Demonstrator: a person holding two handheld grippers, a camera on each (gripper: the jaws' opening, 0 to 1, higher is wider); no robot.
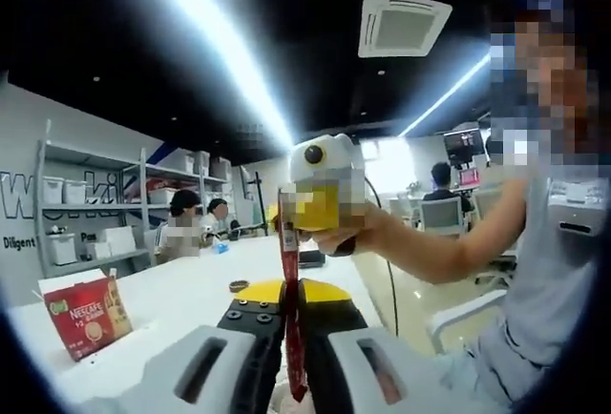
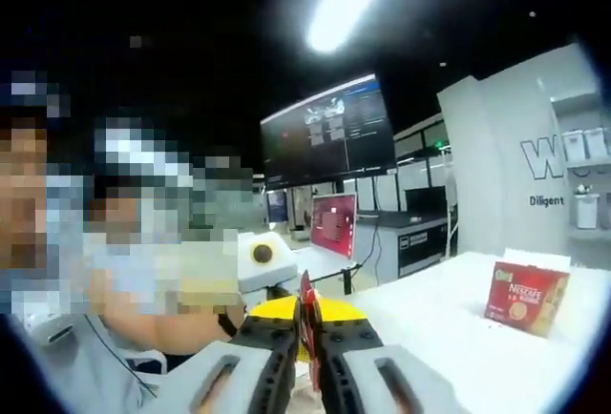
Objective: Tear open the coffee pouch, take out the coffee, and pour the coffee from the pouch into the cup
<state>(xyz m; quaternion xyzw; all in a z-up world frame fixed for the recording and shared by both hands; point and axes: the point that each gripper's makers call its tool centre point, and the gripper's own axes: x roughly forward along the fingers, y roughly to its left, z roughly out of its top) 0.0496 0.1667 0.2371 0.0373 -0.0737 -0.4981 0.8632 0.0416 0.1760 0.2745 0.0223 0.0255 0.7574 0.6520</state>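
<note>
A long red coffee stick pouch [image 1: 289,266] stands upright between my left gripper's [image 1: 292,292] yellow-tipped jaws, which are shut on its lower part. My right gripper [image 1: 288,230] comes in from the right, held by a person's hand, and pinches the pouch's top end. In the right gripper view the same red pouch [image 2: 306,301] is edge-on, with the right gripper [image 2: 307,311] shut on it. Both grippers are lifted above the white table [image 1: 181,300]. A small brown round thing [image 1: 239,286] lies on the table behind the jaws; it is too small to identify.
A red Nescafe box [image 1: 86,314] [image 2: 525,300] stands on the table. A shelf with white bins [image 1: 91,214] lines the wall, and people sit at the table's far end [image 1: 186,223]. Monitors [image 2: 329,133] and chairs [image 1: 439,214] stand beyond.
</note>
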